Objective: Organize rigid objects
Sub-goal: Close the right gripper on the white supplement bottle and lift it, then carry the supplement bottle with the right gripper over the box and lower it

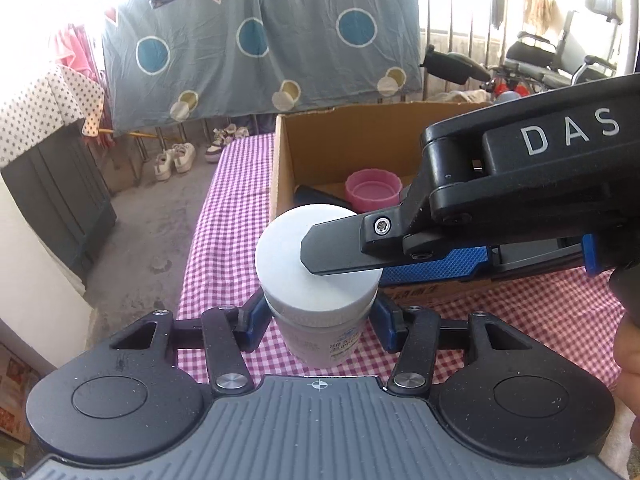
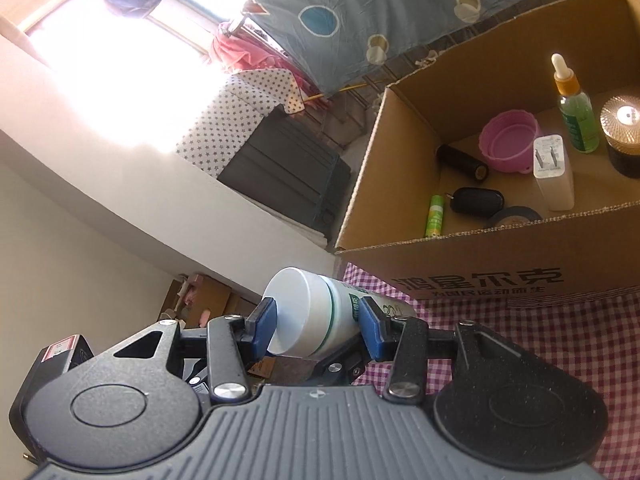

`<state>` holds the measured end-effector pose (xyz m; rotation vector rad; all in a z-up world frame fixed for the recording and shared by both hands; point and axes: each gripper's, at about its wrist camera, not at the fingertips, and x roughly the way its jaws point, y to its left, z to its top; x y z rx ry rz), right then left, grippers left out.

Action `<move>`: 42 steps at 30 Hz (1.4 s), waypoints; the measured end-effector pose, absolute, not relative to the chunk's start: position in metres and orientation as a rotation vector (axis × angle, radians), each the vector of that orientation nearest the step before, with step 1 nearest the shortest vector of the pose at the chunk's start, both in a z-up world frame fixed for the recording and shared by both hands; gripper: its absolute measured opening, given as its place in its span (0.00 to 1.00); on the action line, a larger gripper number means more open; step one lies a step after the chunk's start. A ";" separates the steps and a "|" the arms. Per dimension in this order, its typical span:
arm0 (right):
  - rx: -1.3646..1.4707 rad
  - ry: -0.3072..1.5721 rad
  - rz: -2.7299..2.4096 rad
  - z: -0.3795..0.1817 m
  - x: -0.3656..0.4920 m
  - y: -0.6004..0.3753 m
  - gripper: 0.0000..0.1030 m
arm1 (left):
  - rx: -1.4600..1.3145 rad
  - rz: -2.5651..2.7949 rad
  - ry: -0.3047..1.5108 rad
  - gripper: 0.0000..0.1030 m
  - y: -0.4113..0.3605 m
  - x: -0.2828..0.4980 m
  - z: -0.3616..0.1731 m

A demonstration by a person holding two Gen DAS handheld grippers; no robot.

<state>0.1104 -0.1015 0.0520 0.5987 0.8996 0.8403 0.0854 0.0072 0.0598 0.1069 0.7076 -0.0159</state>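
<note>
The tabletop (image 1: 224, 208), under a pink-checked cloth, carries an open cardboard box (image 2: 472, 264) at its far side, its flaps up so things can drop in from above. Already gathered inside are a pink cup (image 2: 510, 138), a white charger plug (image 2: 554, 172), a green dropper bottle (image 2: 576, 120), a brown jar with a ribbed gold lid (image 2: 624, 136), a black cylinder (image 2: 462, 162), a black key fob (image 2: 476, 200), a roll of dark tape (image 2: 514, 216) and a green tube (image 2: 435, 216). Just before the box's near left corner is the white-capped bottle (image 1: 318, 280), the piece apparently being sorted. The left tongs (image 1: 318, 322) are narrowed onto its body below the cap. The right tongs (image 2: 316, 322) are clamped top to side on its cap, likely to steady it for a handover or twist
</note>
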 end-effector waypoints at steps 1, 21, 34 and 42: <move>0.593 0.877 0.853 0.061 0.108 -0.103 0.47 | 0.114 -0.011 0.689 0.51 0.006 0.083 0.069; 0.598 0.671 0.641 0.129 0.161 -0.229 0.47 | 0.156 -0.312 0.651 0.51 -0.110 0.175 0.115; 0.618 0.866 0.544 0.042 0.199 -0.247 0.48 | 0.121 -0.366 0.905 0.51 -0.124 0.209 0.044; 0.565 0.864 0.539 0.042 0.197 -0.242 0.48 | 0.099 -0.369 0.975 0.52 -0.125 0.218 0.034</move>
